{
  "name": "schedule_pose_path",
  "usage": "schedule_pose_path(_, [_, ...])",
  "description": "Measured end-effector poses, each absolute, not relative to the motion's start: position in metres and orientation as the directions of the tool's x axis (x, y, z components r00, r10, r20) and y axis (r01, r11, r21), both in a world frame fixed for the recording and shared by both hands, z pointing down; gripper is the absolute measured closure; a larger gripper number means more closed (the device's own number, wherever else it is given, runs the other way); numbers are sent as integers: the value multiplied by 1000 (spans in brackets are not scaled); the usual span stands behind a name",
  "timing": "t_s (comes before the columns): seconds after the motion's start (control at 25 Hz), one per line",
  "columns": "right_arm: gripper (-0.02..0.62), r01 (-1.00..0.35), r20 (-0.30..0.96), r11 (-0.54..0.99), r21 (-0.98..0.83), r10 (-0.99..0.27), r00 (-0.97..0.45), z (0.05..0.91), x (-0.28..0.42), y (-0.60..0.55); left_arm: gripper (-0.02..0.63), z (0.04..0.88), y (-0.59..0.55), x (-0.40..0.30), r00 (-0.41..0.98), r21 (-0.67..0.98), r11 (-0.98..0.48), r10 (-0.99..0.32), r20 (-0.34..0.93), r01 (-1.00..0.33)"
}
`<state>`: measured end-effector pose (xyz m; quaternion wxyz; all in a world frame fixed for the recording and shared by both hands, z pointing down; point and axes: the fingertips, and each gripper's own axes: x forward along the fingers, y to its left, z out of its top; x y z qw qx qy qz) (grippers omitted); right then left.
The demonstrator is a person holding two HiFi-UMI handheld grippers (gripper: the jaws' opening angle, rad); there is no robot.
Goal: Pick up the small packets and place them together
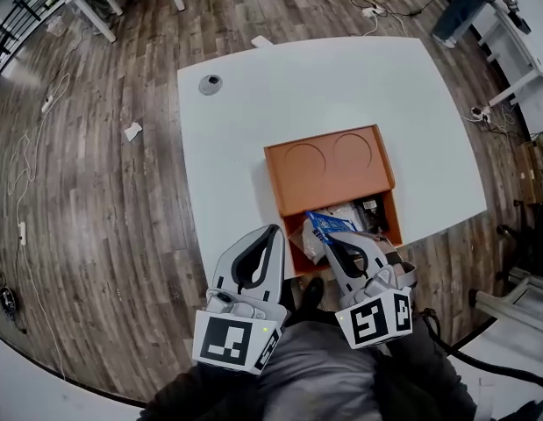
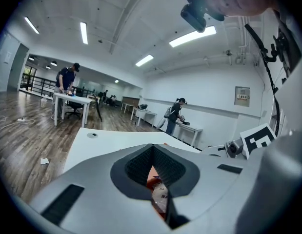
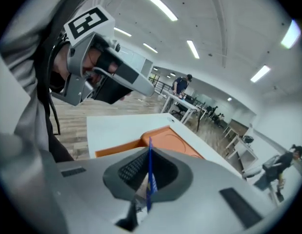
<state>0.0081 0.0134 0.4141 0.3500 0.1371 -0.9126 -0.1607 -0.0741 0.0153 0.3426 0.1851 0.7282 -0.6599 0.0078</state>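
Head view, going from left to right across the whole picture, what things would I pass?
Scrap of paper on the floor → round cap in the table → left gripper → right gripper, shut on the blue packet → person standing at top right. The orange box is left out; it overlaps the grippers.

Grippers: two, the left gripper (image 1: 272, 233) and the right gripper (image 1: 334, 240). Desk (image 1: 253, 112): one, white. Orange box (image 1: 293, 182): one, with two round recesses in its lid. Packets: one blue packet (image 1: 328, 223) and one pale packet (image 1: 304, 235) can be told apart; the remainder in the box are too crowded to count. Grey round fitting (image 1: 210, 83) in the desk: one. Paper scrap (image 1: 132, 131) on the floor: one. Standing persons in the left gripper view: two, one person (image 2: 67, 89) and a second person (image 2: 176, 115).
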Motion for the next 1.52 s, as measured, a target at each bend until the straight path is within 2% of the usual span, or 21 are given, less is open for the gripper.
schedule_pose_path(0.44, [589, -254, 391, 857, 448, -444, -806, 327, 26, 16, 604, 272, 38, -32, 117, 153, -93, -981, 152, -984])
schedule_pose_path(0.68, [588, -268, 372, 853, 448, -450, -812, 327, 28, 10, 604, 274, 36, -27, 113, 156, -88, -981, 160, -984])
schedule_pose_path(0.88, [588, -314, 362, 815, 488, -516, -777, 321, 20, -32, 604, 279, 15, -46, 91, 168, -62, -981, 171, -984])
schedule_pose_path(1.16, [588, -334, 433, 775, 537, -593, -679, 349, -16, -88, 604, 301, -1, -97, 36, 201, 12, -972, 233, -980])
schedule_pose_path(1.4, [586, -295, 538, 830, 473, -538, -649, 391, -52, -91, 604, 325, -3, -134, -14, 220, 78, -961, 277, -972])
schedule_pose_path(1.52, [565, -264, 581, 860, 437, -494, -647, 407, -63, -88, 604, 331, -2, -144, -27, 226, 94, -958, 284, -969])
